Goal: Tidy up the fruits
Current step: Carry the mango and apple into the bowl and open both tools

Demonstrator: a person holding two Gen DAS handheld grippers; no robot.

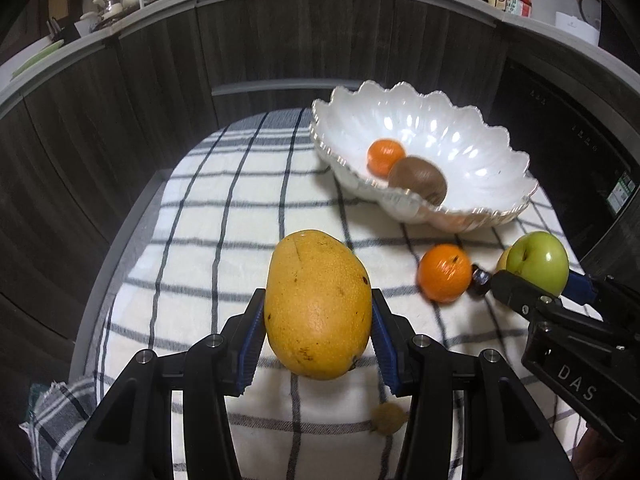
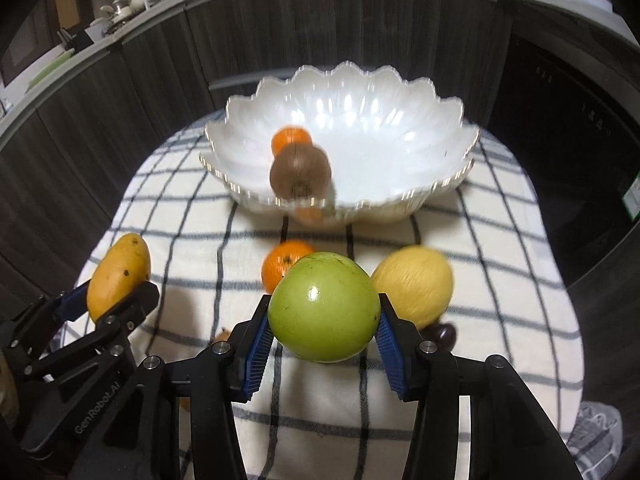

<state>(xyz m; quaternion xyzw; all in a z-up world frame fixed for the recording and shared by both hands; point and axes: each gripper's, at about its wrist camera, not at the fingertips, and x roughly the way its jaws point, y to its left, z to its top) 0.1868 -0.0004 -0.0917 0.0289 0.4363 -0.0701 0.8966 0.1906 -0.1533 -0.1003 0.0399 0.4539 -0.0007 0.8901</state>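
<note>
- Mango (image 1: 318,306) sits clamped between my left gripper (image 1: 318,344) pads; green apple (image 2: 324,306) pinched likewise in my right gripper (image 2: 323,340).
- Both fruits look lifted off the checked cloth (image 1: 208,208); I judge transfer to the white bowl (image 2: 420,160) comes next.
- Bowl already holds a tangerine (image 1: 385,157) and kiwi (image 1: 418,179).
- Loose orange (image 2: 282,266) and yellow fruit (image 2: 416,284) lie between me and the rim, so I'd carry high.

The left gripper (image 1: 318,334) clamps a yellow mango (image 1: 318,304); at two o'clock, the white scalloped bowl (image 1: 496,184) holds a tangerine (image 1: 385,156) and a kiwi (image 1: 418,180).
</note>
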